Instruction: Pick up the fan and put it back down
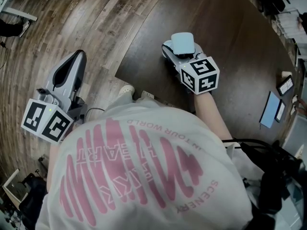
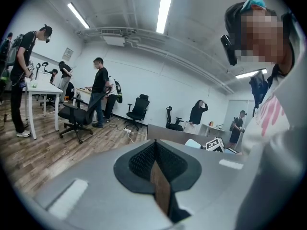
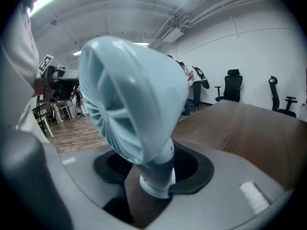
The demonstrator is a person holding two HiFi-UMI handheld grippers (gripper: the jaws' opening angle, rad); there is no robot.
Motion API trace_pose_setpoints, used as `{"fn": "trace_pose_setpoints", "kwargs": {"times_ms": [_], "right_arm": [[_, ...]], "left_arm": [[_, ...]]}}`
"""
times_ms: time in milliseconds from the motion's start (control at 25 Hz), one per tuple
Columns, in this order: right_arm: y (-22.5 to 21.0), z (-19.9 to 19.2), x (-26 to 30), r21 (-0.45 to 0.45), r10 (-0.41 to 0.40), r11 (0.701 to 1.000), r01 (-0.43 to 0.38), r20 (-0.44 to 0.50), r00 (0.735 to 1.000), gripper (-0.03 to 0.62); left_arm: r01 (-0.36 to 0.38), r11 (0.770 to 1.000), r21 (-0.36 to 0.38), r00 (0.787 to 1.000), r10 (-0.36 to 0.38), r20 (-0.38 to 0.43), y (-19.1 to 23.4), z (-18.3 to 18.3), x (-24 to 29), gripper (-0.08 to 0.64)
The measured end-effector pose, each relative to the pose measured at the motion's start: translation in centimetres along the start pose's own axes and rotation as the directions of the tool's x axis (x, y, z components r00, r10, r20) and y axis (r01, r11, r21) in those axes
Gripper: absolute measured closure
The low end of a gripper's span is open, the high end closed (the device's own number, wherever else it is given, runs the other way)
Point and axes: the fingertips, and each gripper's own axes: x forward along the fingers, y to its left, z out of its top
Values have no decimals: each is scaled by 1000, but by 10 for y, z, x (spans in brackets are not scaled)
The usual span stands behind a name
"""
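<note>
A small pale-blue fan [image 1: 183,43] stands on the dark wooden table [image 1: 230,32] near its left edge. My right gripper [image 1: 173,51] reaches in from the near side, one jaw on each side of the fan's stem. In the right gripper view the fan [image 3: 129,104] fills the middle, its base on the table [image 3: 249,128]. The right gripper [image 3: 154,178] stands open, with table surface showing between the left pad and the stem. My left gripper [image 1: 72,61] hangs over the wood floor to the left, away from the table. The left gripper [image 2: 156,162] is shut with nothing in it.
A phone [image 1: 286,85] and a blue booklet [image 1: 270,110] lie at the table's right side. In the left gripper view several people stand around a white desk [image 2: 43,87] and black office chairs [image 2: 74,116] on the wood floor.
</note>
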Motion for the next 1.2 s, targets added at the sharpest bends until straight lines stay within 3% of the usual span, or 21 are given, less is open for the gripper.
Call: {"fn": "trace_pose_setpoints", "kwargs": {"times_ms": [680, 880, 1200], "right_arm": [[2, 3, 0, 14, -12, 1000, 12, 31, 999, 374], [1, 7, -9, 68, -18, 998, 14, 68, 998, 357], [-3, 6, -34, 85, -94, 993, 87, 90, 992, 353]], "left_arm": [[45, 999, -7, 999, -45, -12, 10, 1, 9, 541], [87, 996, 1, 996, -87, -21, 7, 4, 18, 541], [203, 979, 12, 978, -202, -45, -3, 11, 46, 541]]}}
